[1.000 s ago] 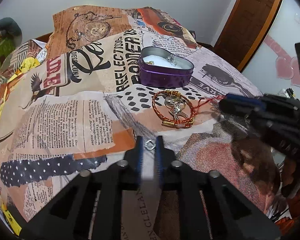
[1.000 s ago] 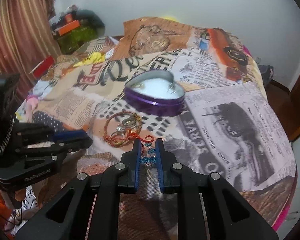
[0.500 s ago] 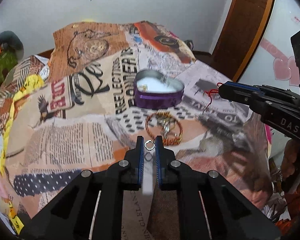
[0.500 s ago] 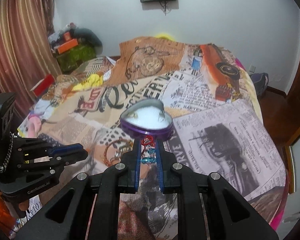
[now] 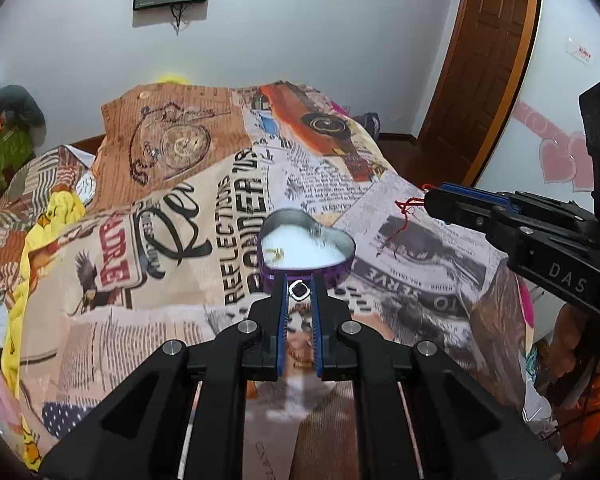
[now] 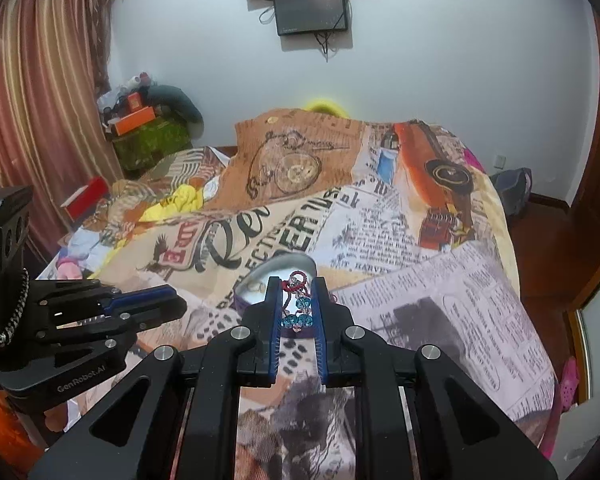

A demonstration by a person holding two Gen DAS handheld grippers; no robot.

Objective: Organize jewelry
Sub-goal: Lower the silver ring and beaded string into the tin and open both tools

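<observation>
While left hand-held gripper (image 5: pixel 299 289) pinches silver ring (image 5: pixel 299 290), "DAS"-marked right hand-held gripper (image 6: pixel 297 300) clamps beaded bracelet (image 6: pixel 298 312), bedspread (image 5: pixel 236 216) reading "REFLECTIONS"

Both tools are matte black plastic with angular, cut-out arms and round silver screw heads — the left gripper (image 5: pixel 299 294) and right gripper (image 6: pixel 296 300) each carry blue ribbed pads on their fingers. One body reads "DAS" in grey letters, the other "GenRobot.AI" — beside it hangs a black-and-white braided cord (image 6: pixel 14 312).

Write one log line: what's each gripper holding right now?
left gripper: shut on silver ring | right gripper: shut on beaded bracelet | heart tin: open, ahead
</observation>
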